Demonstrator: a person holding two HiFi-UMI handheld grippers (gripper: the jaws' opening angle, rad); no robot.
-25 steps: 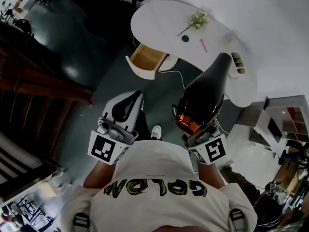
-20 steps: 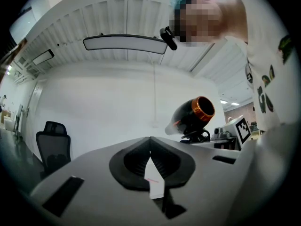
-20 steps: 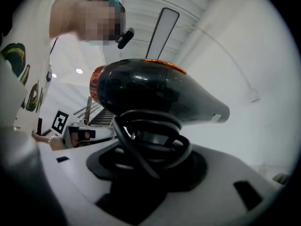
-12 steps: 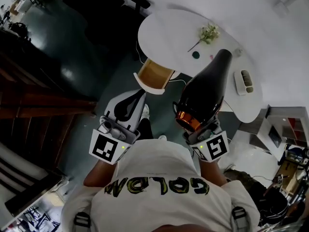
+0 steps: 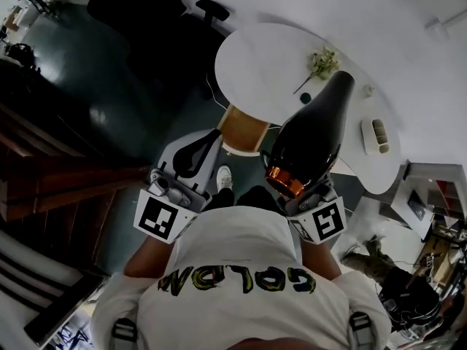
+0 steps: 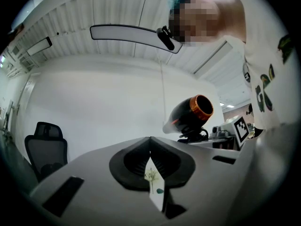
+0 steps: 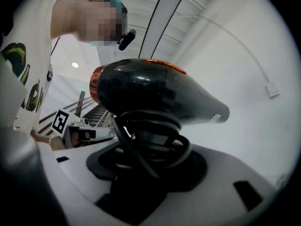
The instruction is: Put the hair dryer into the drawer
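Head view has the right gripper (image 7: 146,171) raised in the air, its jaws clamped on the handle of the black hair dryer (image 5: 310,141). The cord is wound round that handle. The nozzle points far and the orange-ringed back end is near the person. Just left of the dryer, the wooden drawer (image 5: 244,125) stands pulled open under the near edge of the white bench (image 5: 266,64). The left gripper (image 5: 208,141) is held to the left, jaws closed to a narrow slit with nothing between them.
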